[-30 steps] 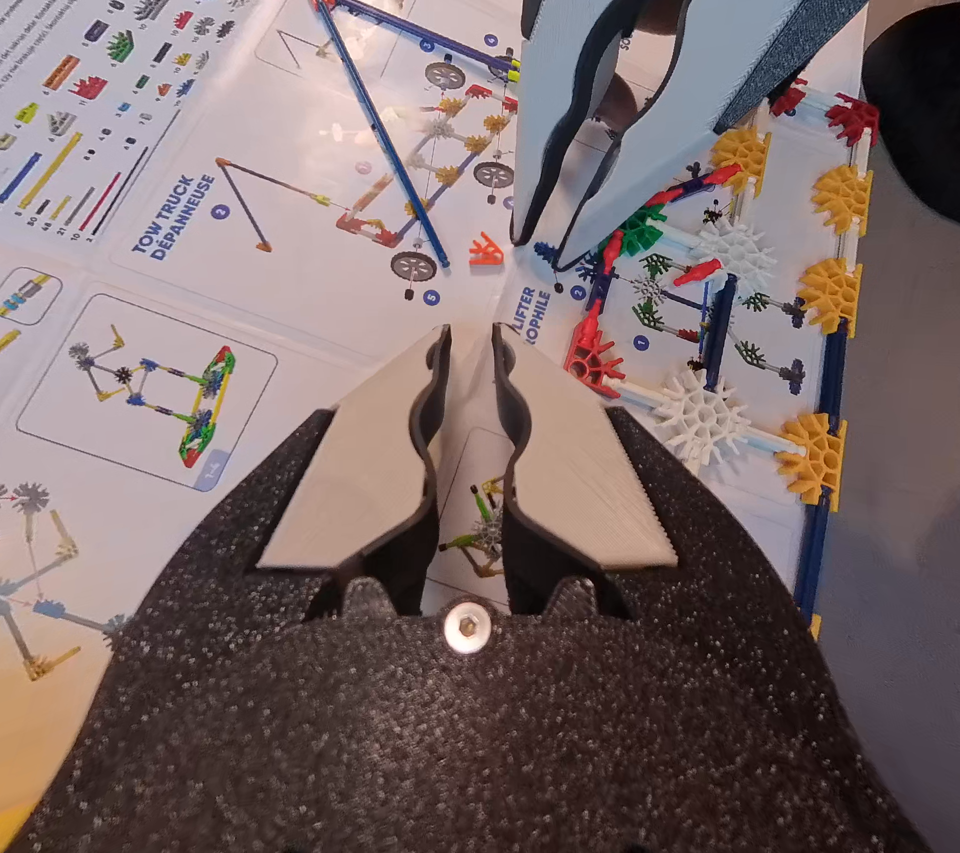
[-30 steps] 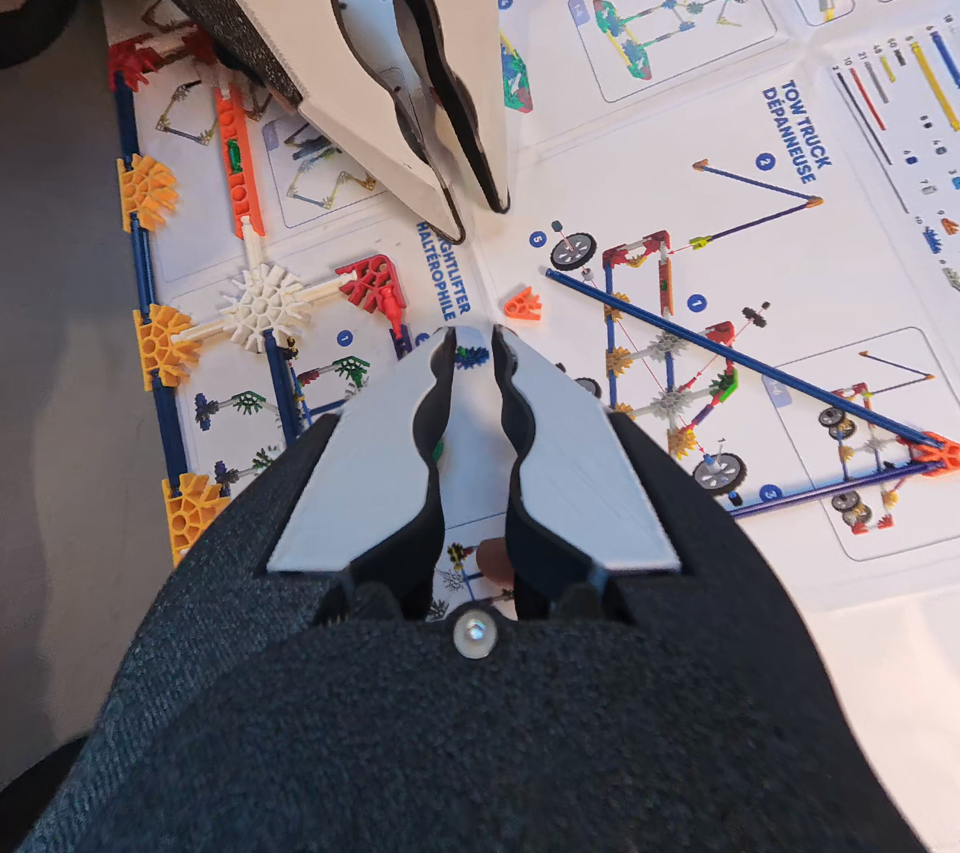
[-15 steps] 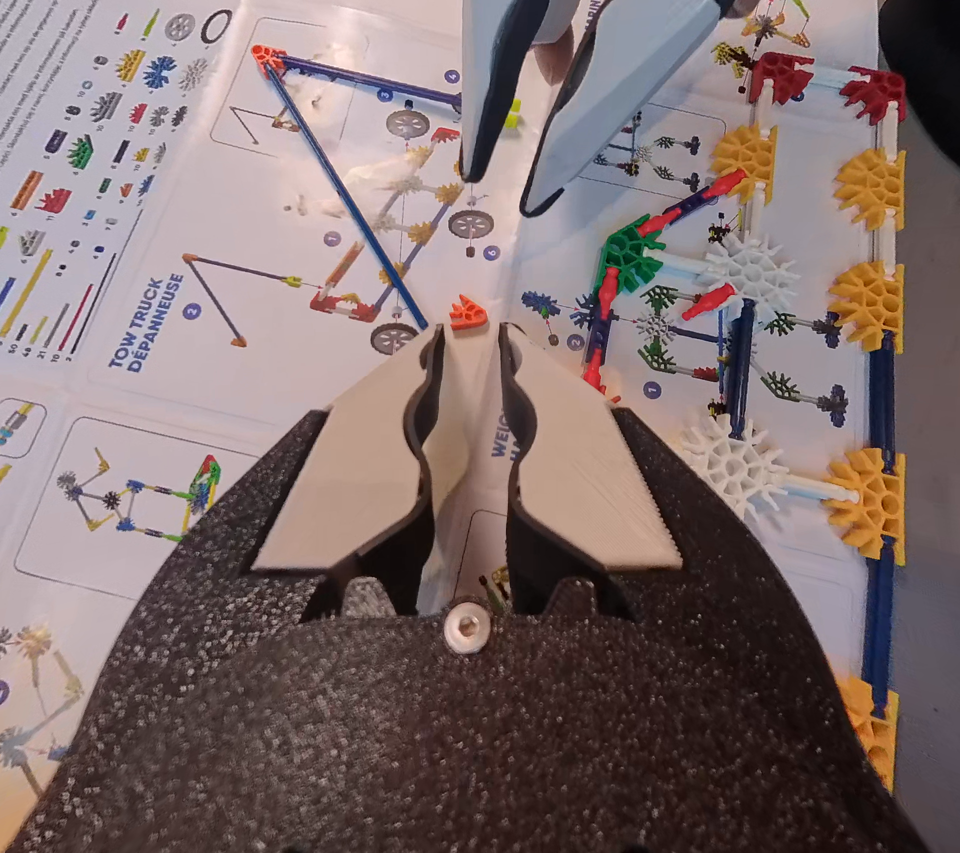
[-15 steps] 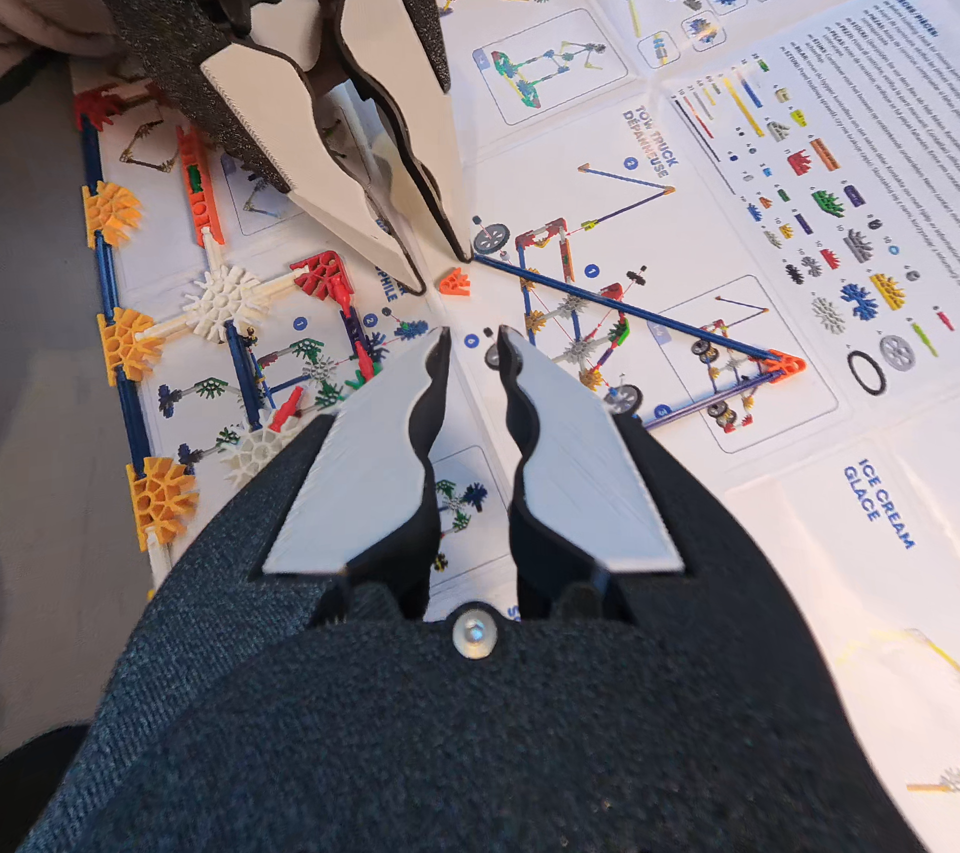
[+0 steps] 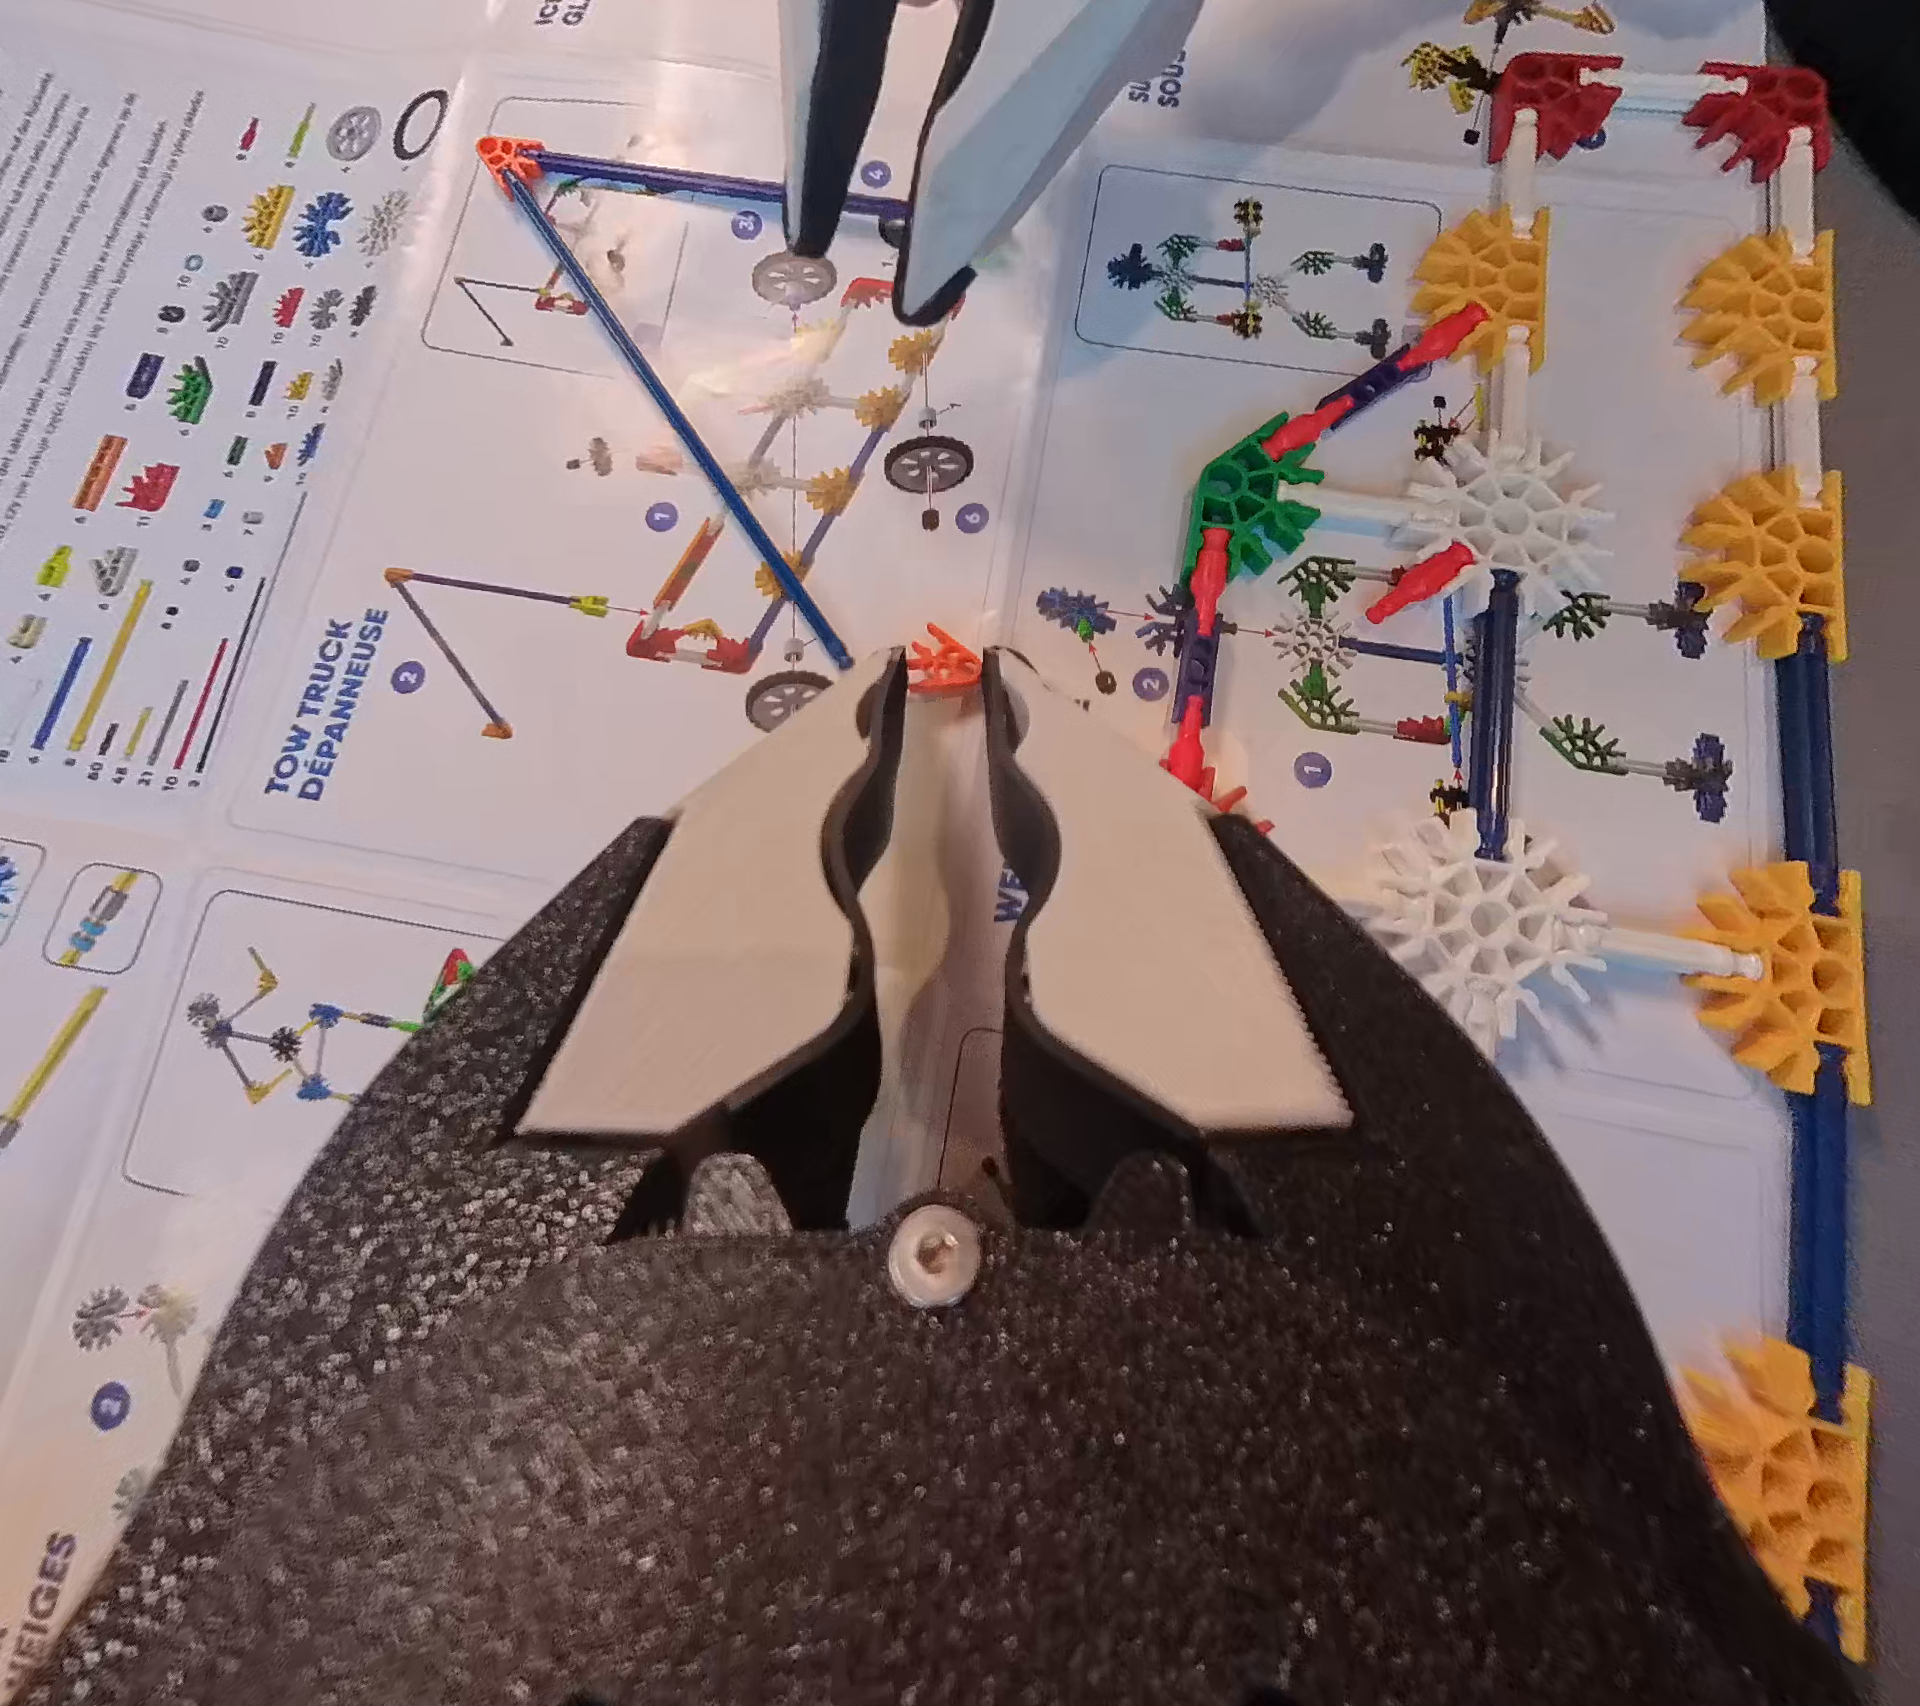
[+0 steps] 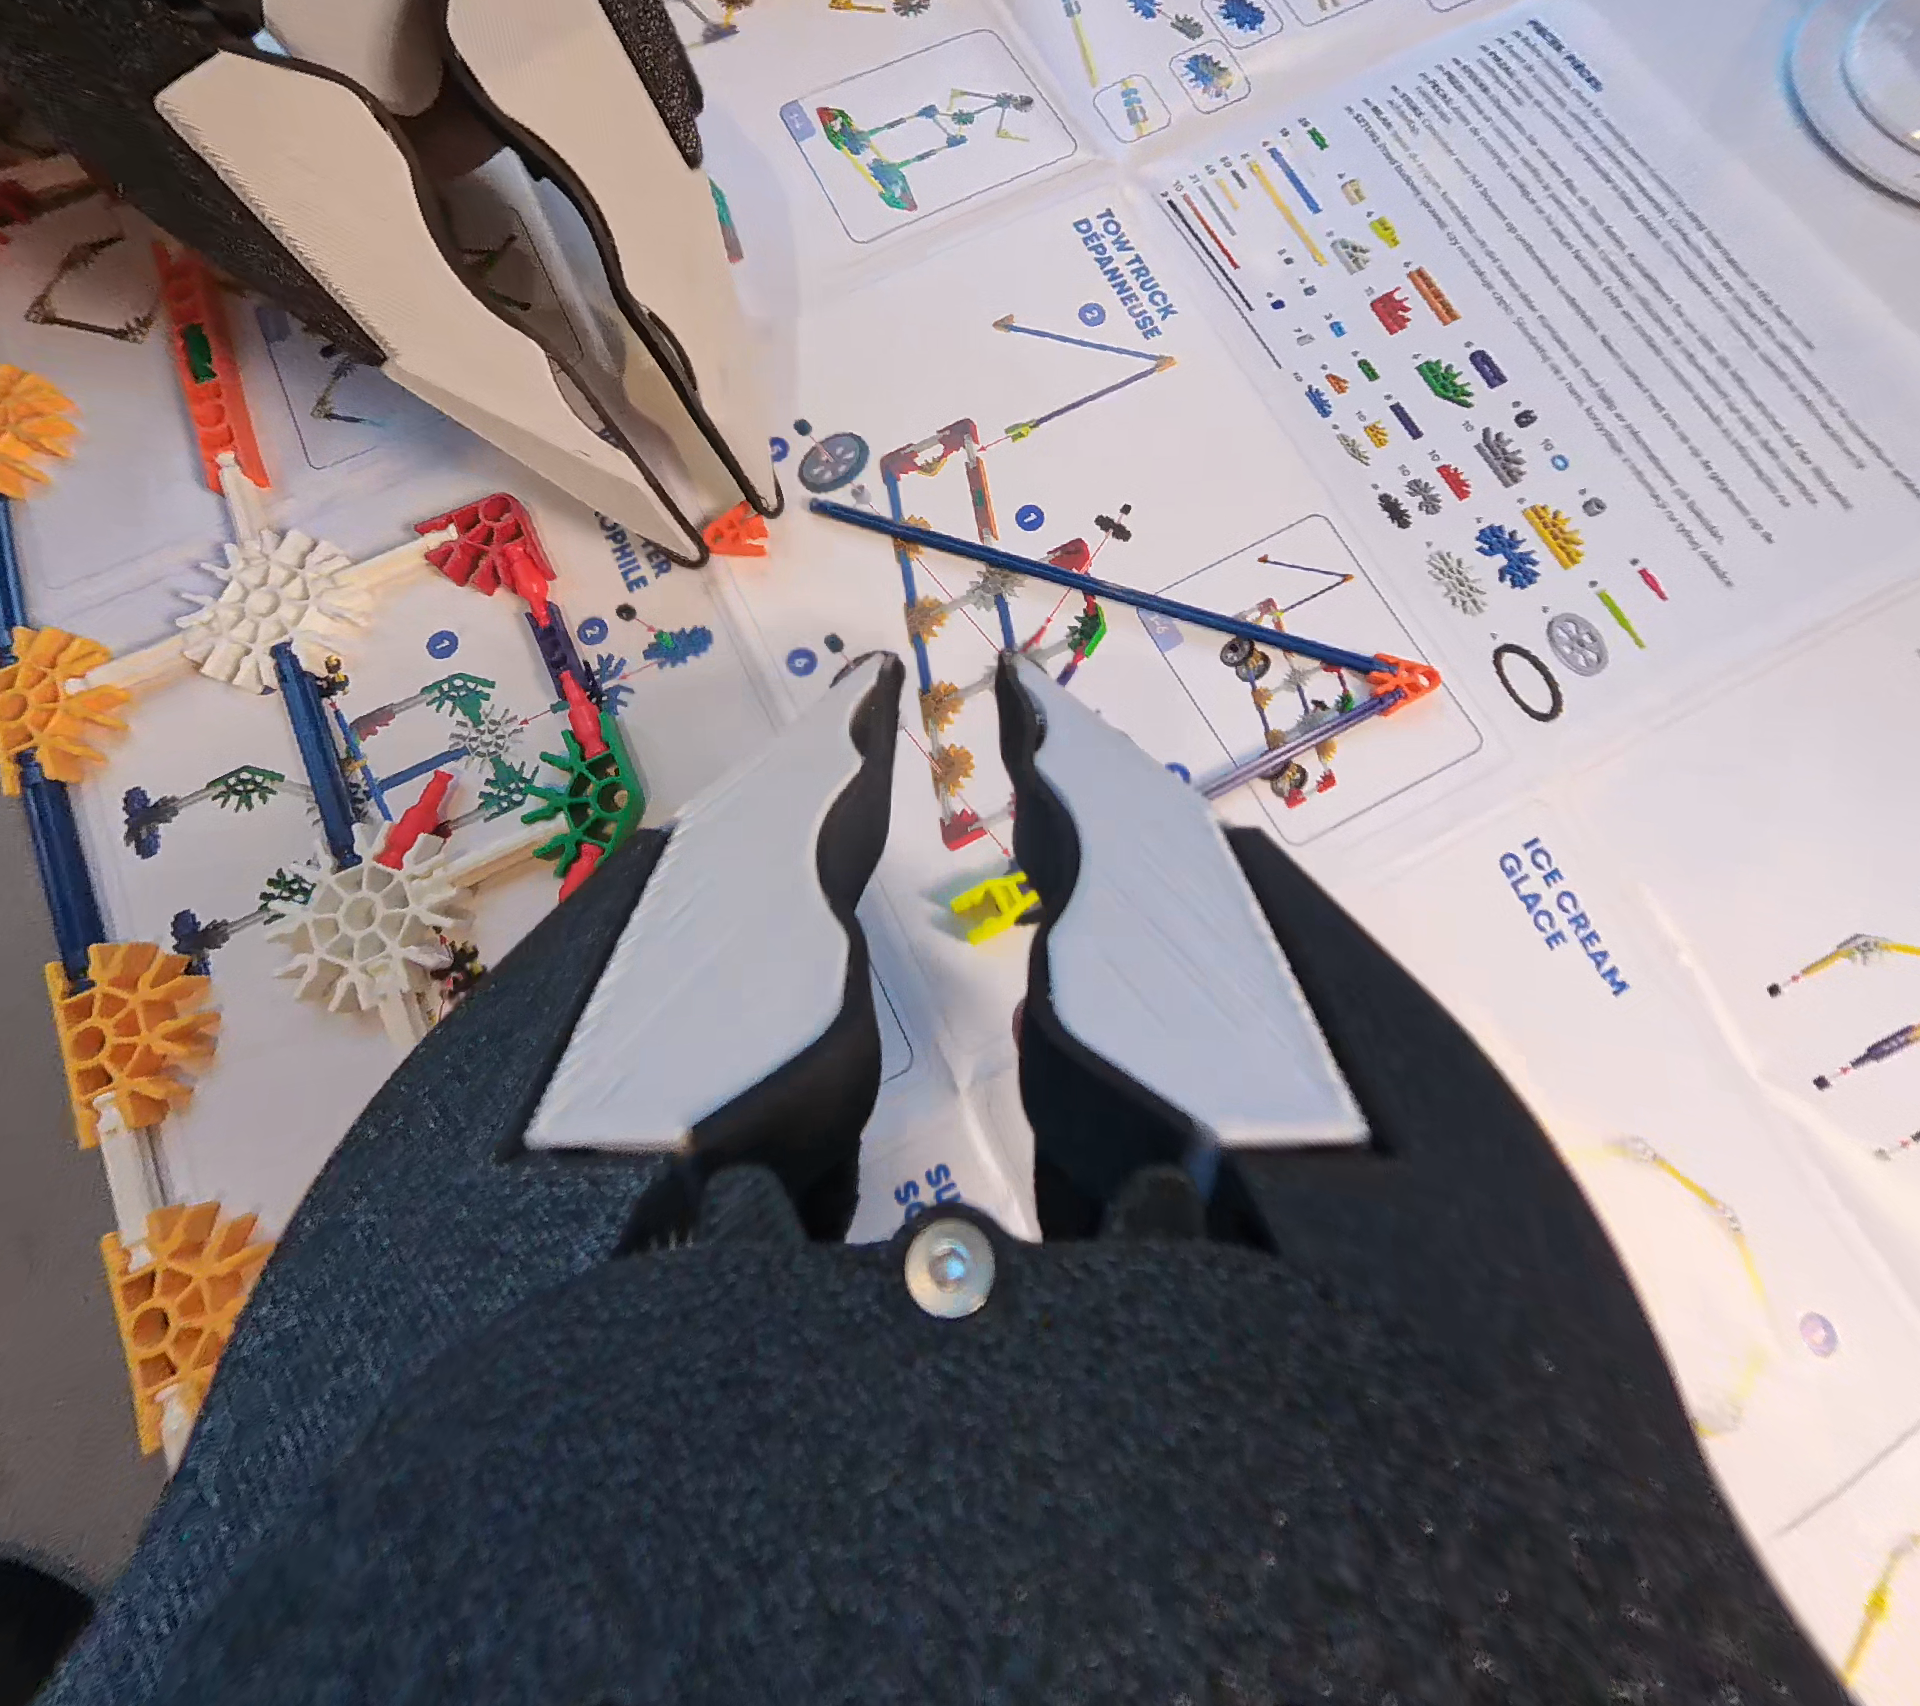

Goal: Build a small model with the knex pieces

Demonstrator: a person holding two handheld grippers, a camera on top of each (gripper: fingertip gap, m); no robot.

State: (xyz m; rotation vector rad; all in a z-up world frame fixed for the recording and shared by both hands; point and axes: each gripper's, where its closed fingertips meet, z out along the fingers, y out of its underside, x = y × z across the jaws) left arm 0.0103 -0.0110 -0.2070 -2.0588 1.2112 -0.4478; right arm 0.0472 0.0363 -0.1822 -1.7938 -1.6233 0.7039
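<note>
Left hand-held gripper (image 5: 940, 669) apart, tips straddling orange connector (image 5: 943, 665) lying flat on instruction sheet (image 5: 499, 783). Best closed squarely, low, without nudging. Right hand-held gripper (image 6: 943, 669) apart, empty, near yellow clip (image 6: 992, 900).

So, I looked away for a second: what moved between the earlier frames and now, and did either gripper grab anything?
The left gripper closed in on the small orange connector, whose piece now sits between its open fingertips, not yet pinched. The right gripper drew back over the instruction sheet, still open and empty. The blue rod and the connector-and-rod frame stayed put.
</note>
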